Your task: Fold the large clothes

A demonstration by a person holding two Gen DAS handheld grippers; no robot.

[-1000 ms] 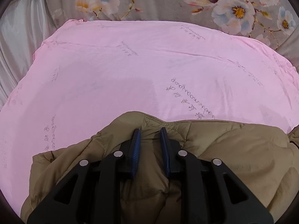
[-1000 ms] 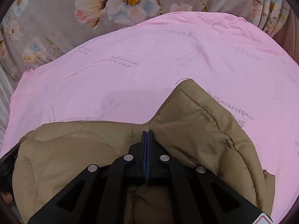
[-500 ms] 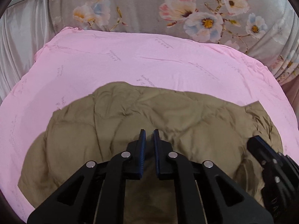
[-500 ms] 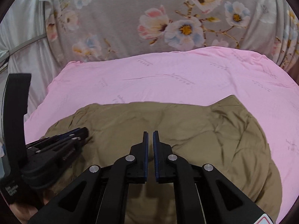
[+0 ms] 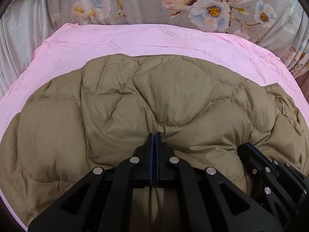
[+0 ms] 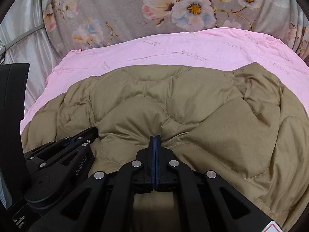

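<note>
I see a pink sheet (image 5: 135, 38) covering the surface, a grey floral fabric (image 5: 144, 2) behind it, and silvery satin cloth (image 5: 17, 31) left.

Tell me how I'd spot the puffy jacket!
Find the pink sheet spread below the grey flowered fabric. The jacket lies on top of it, nearest the cameras. It is the only olive-brown, puffy thing with curved quilted stitching; everything around it is flat cloth.
</note>
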